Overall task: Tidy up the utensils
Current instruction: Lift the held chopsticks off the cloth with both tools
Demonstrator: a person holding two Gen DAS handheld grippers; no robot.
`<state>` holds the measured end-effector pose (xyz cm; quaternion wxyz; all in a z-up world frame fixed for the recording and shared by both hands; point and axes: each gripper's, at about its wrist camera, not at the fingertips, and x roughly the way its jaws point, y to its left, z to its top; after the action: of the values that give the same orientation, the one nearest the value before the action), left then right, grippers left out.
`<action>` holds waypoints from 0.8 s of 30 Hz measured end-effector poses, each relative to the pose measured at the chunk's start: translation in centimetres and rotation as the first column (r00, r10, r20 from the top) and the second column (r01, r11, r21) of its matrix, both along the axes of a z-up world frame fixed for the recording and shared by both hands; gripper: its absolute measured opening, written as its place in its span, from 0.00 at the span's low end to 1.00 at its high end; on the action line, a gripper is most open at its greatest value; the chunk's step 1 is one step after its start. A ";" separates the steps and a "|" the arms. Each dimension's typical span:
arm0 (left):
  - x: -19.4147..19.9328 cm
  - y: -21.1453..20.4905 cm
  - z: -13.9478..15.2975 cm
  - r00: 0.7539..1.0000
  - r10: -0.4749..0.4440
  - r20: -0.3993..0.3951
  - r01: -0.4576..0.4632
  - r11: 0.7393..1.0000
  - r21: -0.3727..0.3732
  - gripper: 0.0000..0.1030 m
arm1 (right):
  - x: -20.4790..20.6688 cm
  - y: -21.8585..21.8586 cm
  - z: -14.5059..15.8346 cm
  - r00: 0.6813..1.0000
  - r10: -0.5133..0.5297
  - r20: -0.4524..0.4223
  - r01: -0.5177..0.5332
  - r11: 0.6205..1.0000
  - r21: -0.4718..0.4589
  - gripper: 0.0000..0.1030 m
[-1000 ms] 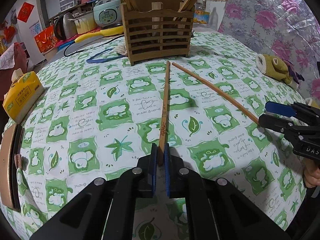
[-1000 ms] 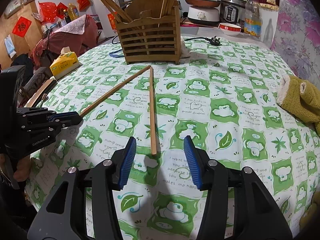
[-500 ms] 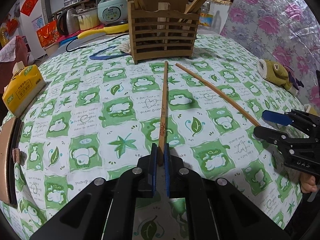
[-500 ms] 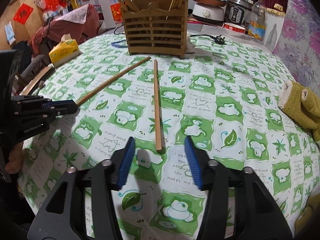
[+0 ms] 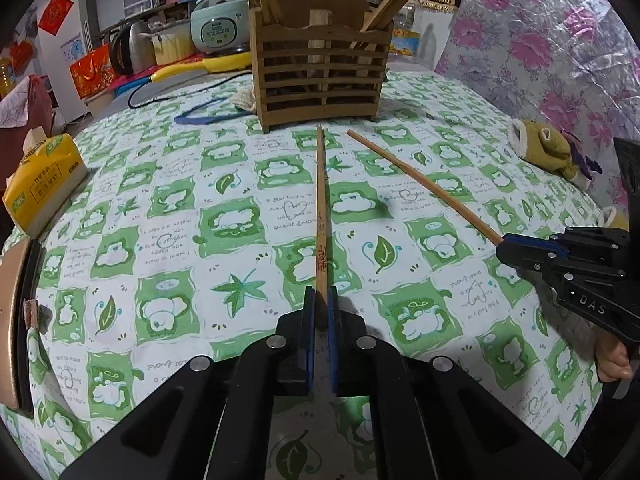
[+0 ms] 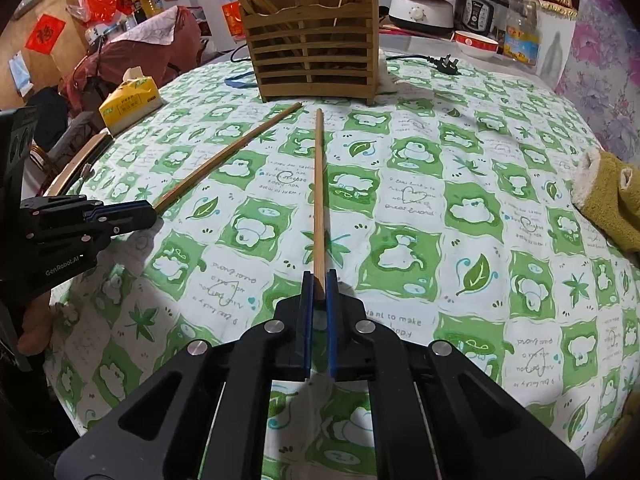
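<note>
I have both claws pinching chopsticks on the green-and-white tablecloth. My left gripper has its blue pads pressed together on the near end of the printed chopstick, the one with red characters stamped along its shaft. That stick runs straight away from me, its far tip just short of the front wall of the wooden utensil holder. From the right wrist camera I see the same left gripper off to the side, clamped on the stick's end.

My right gripper is likewise squeezed onto the near end of the plain chopstick, which points at the utensil holder and stops just before its base. In the left wrist view the right gripper grips the plain chopstick end-on. The two sticks converge toward the holder, their far tips near each other but apart. Whether either stick is clear of the cloth I cannot tell.

The holder stands upright with more wooden chopsticks leaning out of its side compartments. Left of the holder lies a yellow tissue pack; right of it, near the cloth's edge, an olive plush slipper. Behind the holder stands a pale green rice cooker.
</note>
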<state>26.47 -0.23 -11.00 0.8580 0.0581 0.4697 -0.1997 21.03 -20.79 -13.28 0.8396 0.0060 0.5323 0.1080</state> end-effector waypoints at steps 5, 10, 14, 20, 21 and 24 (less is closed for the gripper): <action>-0.9 0.0 1.0 0.999 0.021 0.036 -0.021 1.000 -0.011 0.06 | -1.1 -0.1 1.6 0.995 -0.024 0.099 0.026 0.999 -0.021 0.06; -3.0 0.2 4.0 0.994 0.047 0.100 -0.046 0.999 -0.019 0.06 | -3.1 0.7 4.3 0.981 -0.016 0.191 0.026 0.998 -0.049 0.06; -5.3 0.8 7.6 0.981 0.076 0.177 -0.069 0.997 -0.045 0.06 | -5.0 0.5 7.7 0.961 -0.020 0.275 0.027 0.999 -0.024 0.06; -9.1 0.6 11.5 0.963 0.090 0.255 -0.074 0.995 -0.072 0.06 | -8.8 0.0 12.4 0.922 -0.037 0.385 0.032 0.999 0.022 0.06; -9.9 0.6 12.2 0.959 0.090 0.268 -0.072 0.994 -0.076 0.06 | -9.3 -0.1 13.0 0.917 -0.040 0.398 0.032 0.999 0.027 0.06; -11.4 0.2 13.3 0.953 0.089 0.288 -0.067 0.994 -0.084 0.06 | -10.9 -0.4 14.5 0.901 -0.044 0.432 0.028 0.999 0.044 0.06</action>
<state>15.06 0.01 2.27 0.9266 0.0367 0.3323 -0.1722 10.13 -21.16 1.21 0.9385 0.0070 0.3303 0.1006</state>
